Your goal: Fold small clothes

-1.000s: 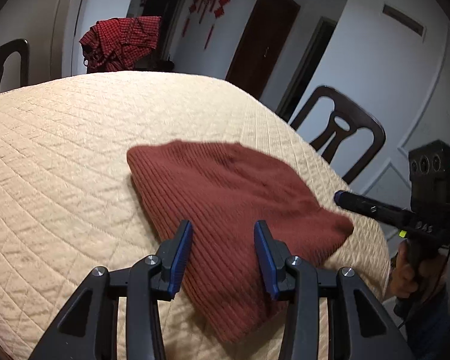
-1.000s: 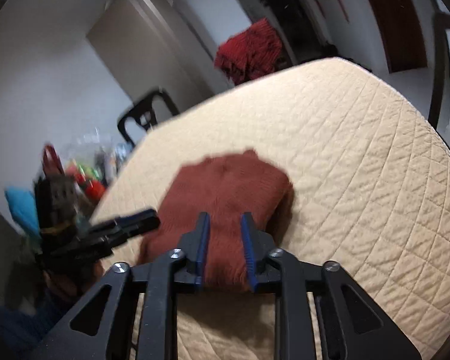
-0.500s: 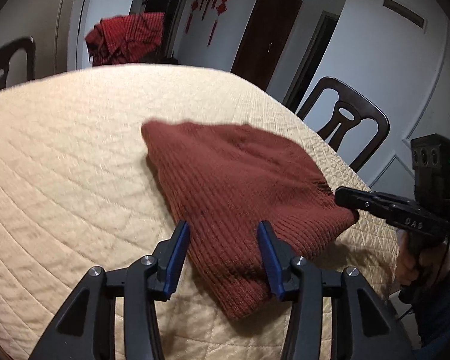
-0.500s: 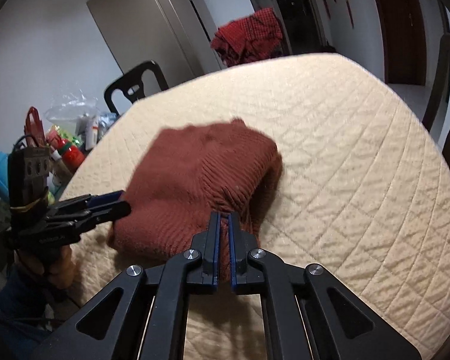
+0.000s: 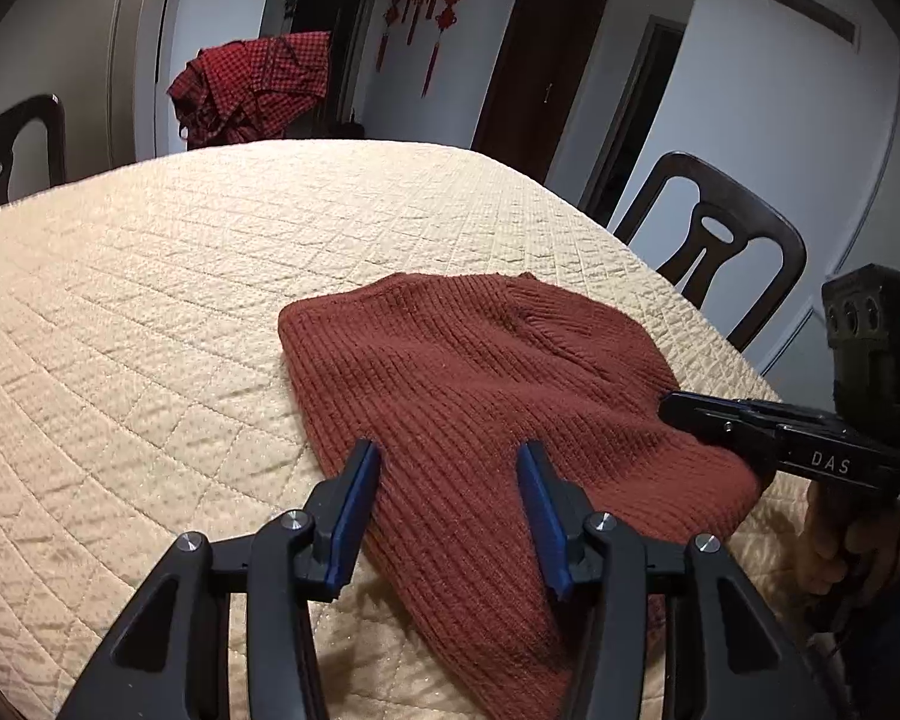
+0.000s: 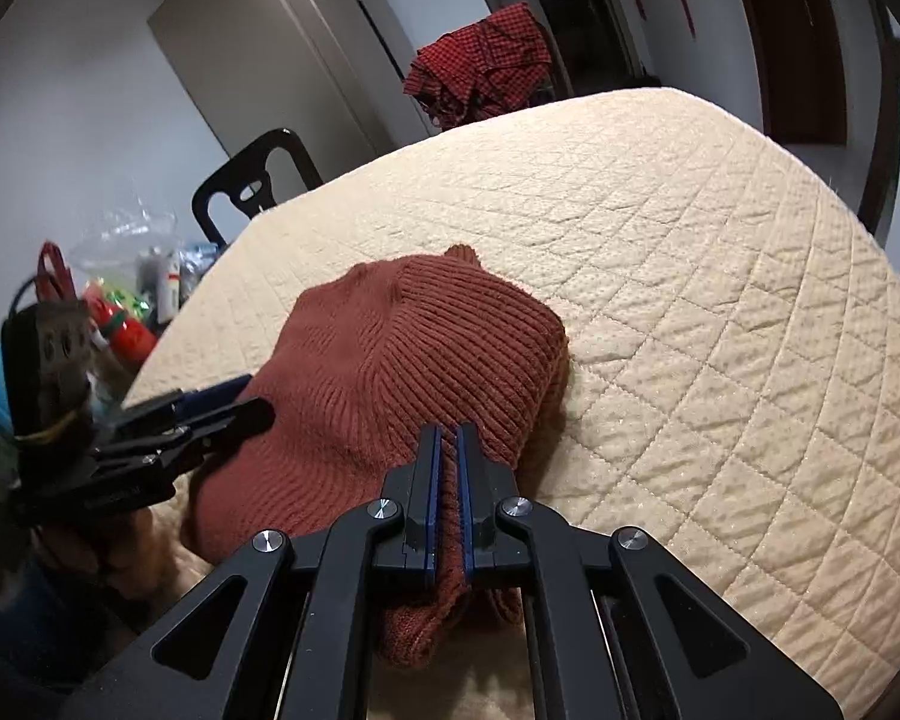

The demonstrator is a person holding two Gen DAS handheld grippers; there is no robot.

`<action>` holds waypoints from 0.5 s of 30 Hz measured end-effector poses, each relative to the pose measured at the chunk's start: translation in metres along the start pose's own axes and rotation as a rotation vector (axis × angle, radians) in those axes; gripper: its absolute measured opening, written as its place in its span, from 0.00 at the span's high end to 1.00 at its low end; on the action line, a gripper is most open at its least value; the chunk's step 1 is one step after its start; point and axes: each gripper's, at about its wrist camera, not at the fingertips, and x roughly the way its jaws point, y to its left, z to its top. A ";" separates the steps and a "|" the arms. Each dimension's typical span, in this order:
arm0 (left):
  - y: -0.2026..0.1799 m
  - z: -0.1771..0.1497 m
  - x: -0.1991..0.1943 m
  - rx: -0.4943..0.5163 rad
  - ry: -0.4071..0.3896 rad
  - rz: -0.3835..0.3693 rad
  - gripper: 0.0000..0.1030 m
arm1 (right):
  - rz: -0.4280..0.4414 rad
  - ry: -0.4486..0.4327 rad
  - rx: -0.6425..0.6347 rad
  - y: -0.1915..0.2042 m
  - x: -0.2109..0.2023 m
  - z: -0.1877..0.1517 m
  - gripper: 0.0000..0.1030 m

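The rust-red knit garment [image 5: 480, 408] lies folded near the surface's [image 5: 150, 312] near edge, its long axis running from that edge toward the middle, ribs along it. The right tongs [image 6: 448, 456] are pressed together, pinching its near hem. The left tongs [image 5: 447, 480] stand spread over its other near corner, gripping nothing. 2 dark chairs [image 5: 714, 252] and a red checked cloth [image 5: 252, 90] stand beyond. The hem's underside is hidden.

Table [image 5: 150, 312] under cream quilted cover; 1 rust-red ribbed knit garment [image 5: 480, 396] lying near its edge.
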 end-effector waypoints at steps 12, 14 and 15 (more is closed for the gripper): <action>0.014 0.024 0.037 -0.003 0.030 0.049 0.50 | -0.048 0.012 0.032 -0.022 0.034 0.030 0.95; 0.013 0.025 0.033 0.005 0.030 0.058 0.50 | -0.056 0.009 0.025 -0.020 0.026 0.030 0.95; 0.012 0.024 0.030 0.008 0.029 0.063 0.52 | -0.062 0.004 0.020 -0.018 0.021 0.030 0.95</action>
